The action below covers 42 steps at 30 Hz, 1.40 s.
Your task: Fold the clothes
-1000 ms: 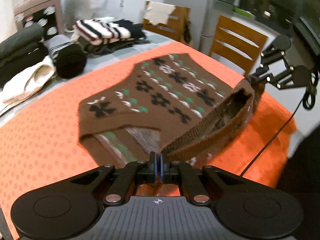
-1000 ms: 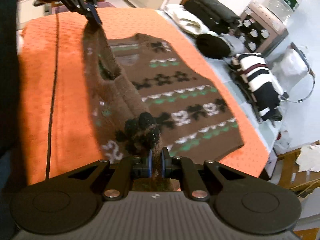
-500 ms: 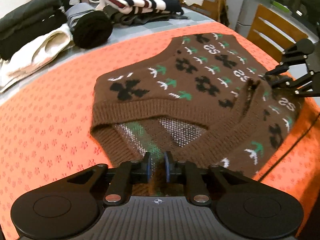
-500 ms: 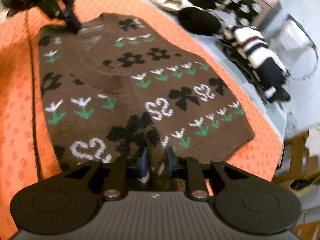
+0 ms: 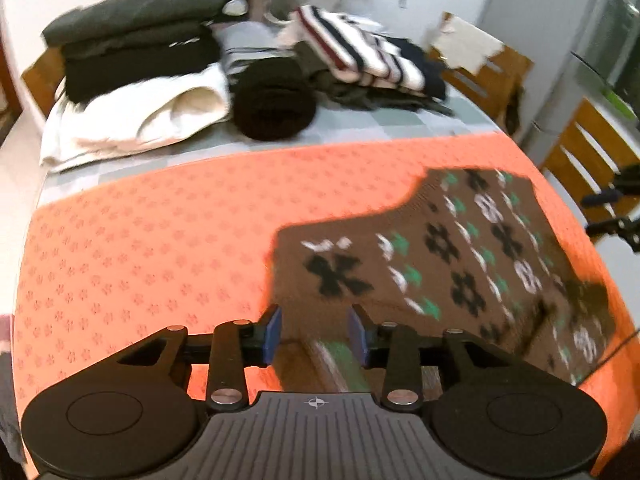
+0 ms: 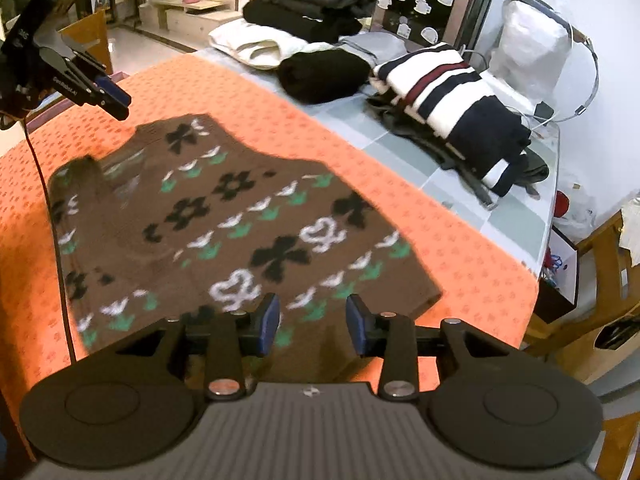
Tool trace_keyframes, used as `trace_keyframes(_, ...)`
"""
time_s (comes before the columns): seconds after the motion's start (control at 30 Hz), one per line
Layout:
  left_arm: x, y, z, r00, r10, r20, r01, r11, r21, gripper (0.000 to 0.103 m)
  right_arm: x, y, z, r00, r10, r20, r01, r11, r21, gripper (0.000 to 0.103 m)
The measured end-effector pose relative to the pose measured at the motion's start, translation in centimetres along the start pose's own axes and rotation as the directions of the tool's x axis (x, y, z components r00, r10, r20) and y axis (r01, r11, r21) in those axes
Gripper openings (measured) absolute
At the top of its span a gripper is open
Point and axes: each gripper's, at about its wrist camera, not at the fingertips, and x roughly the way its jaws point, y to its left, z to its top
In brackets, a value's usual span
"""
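Both my grippers, left gripper (image 5: 314,334) and right gripper (image 6: 313,323), have released the brown sweater (image 6: 224,232); jaws opening, empty. One fold lies flat on the orange cloth (image 5: 140,240); further folds probably remain.

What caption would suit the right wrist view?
Right gripper, jaws opening, over the brown patterned sweater on the orange cloth.
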Motion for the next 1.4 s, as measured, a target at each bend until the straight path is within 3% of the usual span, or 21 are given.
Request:
trace_keyframes(0.13,1.9,1.2,2.3,0.999,0.005,-0.037,-0.005,1.0,0.0,0.042,2.1,-2.2,1.9,0.998,0.062,-0.033,-0.063,0.998,-0.019,0.047)
trace_keyframes(0.37,6.2,2.6,4.3,0.991,-0.056,-0.124,0.059,0.998,0.024,0.048,7.1,-5.3,4.4,0.987,0.131,-0.096,-0.137,0.989,-0.061,0.049)
trace_keyframes(0.57,8.4,4.0,5.1,0.97,-0.188,-0.155,0.182,0.982,-0.051,0.047,11.4,-8.1,6.4,0.979,0.186,-0.087,-0.189,0.981,-0.032,0.049)
trace_keyframes(0.8,9.9,4.4,4.7,0.961,-0.207,-0.182,0.201,0.978,-0.05,0.047,15.1,-9.5,7.6,0.956,0.263,-0.133,-0.265,0.964,0.003,0.049)
trace_keyframes(0.87,9.9,4.6,4.7,0.961,-0.222,-0.164,0.214,0.975,-0.061,0.047,15.7,-9.3,7.7,0.946,0.287,-0.15,-0.288,0.957,0.01,0.043)
trace_keyframes(0.9,9.9,4.6,4.6,0.961,-0.229,-0.155,0.221,0.973,-0.067,0.045,15.9,-9.2,7.7,0.942,0.298,-0.154,-0.3,0.954,0.015,0.03)
trace_keyframes(0.93,9.9,4.6,4.6,0.962,-0.233,-0.144,0.225,0.972,-0.071,0.036,15.7,-9.1,7.7,0.941,0.304,-0.151,-0.305,0.952,0.016,0.015)
trace_keyframes(1.0,9.5,4.5,4.3,0.969,-0.224,-0.102,0.218,0.974,-0.062,0.014,15.0,-8.7,7.6,0.942,0.307,-0.132,-0.308,0.951,0.011,0.011)
trace_keyframes(1.2,6.1,3.2,3.2,0.974,-0.226,0.007,0.226,0.974,0.033,0.012,9.6,-6.8,6.8,0.958,0.286,-0.032,-0.287,0.957,-0.034,0.01)
trace_keyframes(1.4,1.5,1.5,1.0,0.97,-0.232,0.068,0.222,0.966,0.132,0.012,3.3,-2.0,4.2,0.97,0.241,0.036,-0.236,0.964,-0.12,0.01)
